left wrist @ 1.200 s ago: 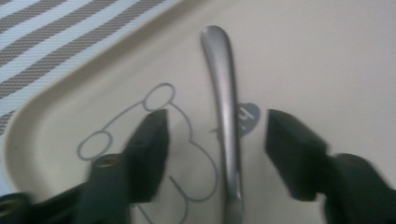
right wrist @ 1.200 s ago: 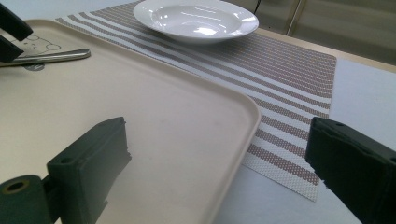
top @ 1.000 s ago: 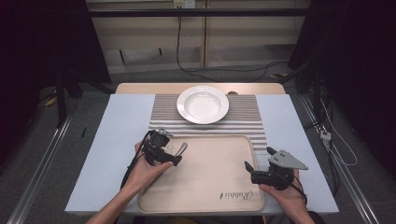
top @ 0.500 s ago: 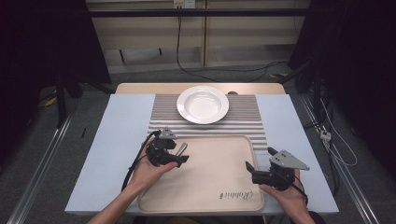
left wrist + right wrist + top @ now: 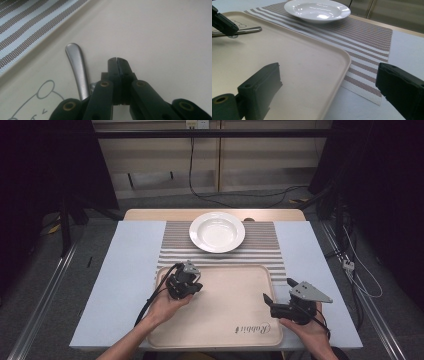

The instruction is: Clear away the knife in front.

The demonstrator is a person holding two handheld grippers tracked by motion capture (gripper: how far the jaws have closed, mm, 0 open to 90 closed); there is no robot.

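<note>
Spoon (image 5: 77,67) lies on the tray (image 5: 235,320), just beside my left gripper (image 5: 117,60), whose jaws have just been closing and now meet on nothing: I judge the grab missed and the pick-up remains. My right gripper (image 5: 329,82) waits agape at the tray's far edge. Beyond sit mat (image 5: 265,252) and plate (image 5: 217,231).

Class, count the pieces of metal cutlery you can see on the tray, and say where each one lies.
1. A single metal utensil handle lies on the beige tray near its far-left corner, beside the left gripper. Its other end is hidden, and more pieces may lie under the gripper.
</note>
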